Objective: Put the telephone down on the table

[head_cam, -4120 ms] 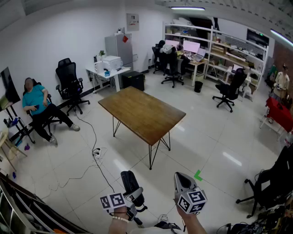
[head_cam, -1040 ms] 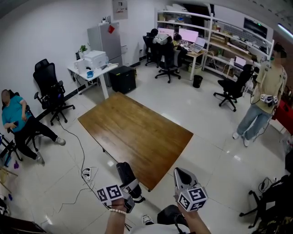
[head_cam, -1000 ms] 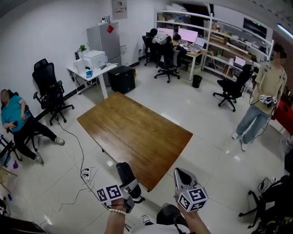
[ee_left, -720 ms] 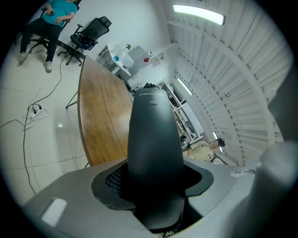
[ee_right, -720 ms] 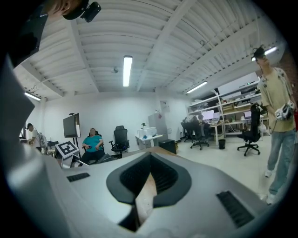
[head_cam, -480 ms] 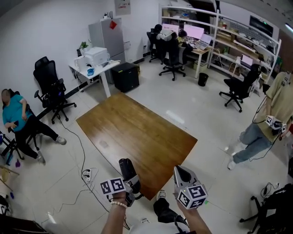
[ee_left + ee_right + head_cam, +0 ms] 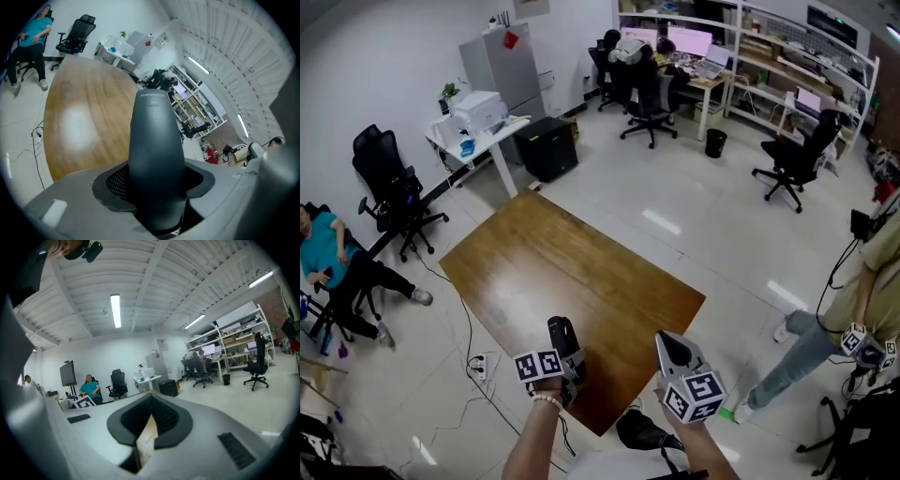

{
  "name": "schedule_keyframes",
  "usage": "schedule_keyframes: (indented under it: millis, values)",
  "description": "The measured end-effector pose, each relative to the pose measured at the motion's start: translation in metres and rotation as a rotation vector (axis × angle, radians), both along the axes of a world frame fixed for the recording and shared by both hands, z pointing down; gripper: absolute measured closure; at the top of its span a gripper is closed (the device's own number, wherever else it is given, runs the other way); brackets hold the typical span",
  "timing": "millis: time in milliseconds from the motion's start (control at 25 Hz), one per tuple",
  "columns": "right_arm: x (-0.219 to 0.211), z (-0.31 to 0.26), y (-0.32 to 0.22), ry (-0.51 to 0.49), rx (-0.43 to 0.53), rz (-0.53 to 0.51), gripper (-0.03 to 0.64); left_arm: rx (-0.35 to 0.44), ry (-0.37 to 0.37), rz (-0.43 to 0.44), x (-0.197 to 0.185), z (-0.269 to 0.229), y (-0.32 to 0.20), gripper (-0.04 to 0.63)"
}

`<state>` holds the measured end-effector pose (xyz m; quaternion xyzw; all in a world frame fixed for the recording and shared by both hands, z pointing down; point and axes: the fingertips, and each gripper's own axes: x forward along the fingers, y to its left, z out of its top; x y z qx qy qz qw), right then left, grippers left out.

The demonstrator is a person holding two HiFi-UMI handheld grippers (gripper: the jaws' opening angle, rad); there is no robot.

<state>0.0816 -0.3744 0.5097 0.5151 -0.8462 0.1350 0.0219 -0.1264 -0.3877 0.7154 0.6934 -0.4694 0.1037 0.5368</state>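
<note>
A black telephone handset (image 7: pixel 562 336) stands up out of my left gripper (image 7: pixel 565 361), which is shut on its lower end. Seen in the left gripper view, the handset (image 7: pixel 154 140) fills the middle, clamped between the grey jaws, with the wooden table (image 7: pixel 79 126) beyond it. From the head view the handset hangs above the near corner of the table (image 7: pixel 572 272), not touching it. My right gripper (image 7: pixel 666 342) is beside it on the right, over the table's near edge. Its jaws meet at the tips (image 7: pixel 150 398) with nothing in them.
A person (image 7: pixel 853 309) stands on the white floor right of the table. Another sits at the far left (image 7: pixel 323 258) among office chairs (image 7: pixel 389 192). Cables and a power strip (image 7: pixel 478 364) lie left of the table. A white desk (image 7: pixel 483 131) stands behind.
Both grippers have moved forward and now hang over the table's near corner; the left one has dipped with the telephone still in it. The standing person is closer on the right.
</note>
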Motion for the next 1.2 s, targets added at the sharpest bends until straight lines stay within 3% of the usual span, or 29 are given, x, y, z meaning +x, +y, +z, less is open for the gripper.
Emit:
schedule_keyframes:
  millis: [320,640,1000,1200]
  values:
    - [0.024,0.018,-0.040,-0.028,-0.050,0.036,0.606,-0.121,-0.154,0.072,0.013,0.051,-0.054,0.307]
    - [0.048,0.029,-0.068,-0.072,-0.077,0.093,0.606,-0.261,-0.409,0.112,-0.003,0.095,-0.073,0.307]
    - [0.068,0.031,-0.085,-0.096,-0.080,0.148,0.606,-0.376,-0.495,0.070,-0.001,0.117,-0.068,0.307]
    - [0.069,0.031,-0.093,-0.116,-0.077,0.152,0.606,-0.397,-0.550,0.050,0.003,0.118,-0.067,0.306]
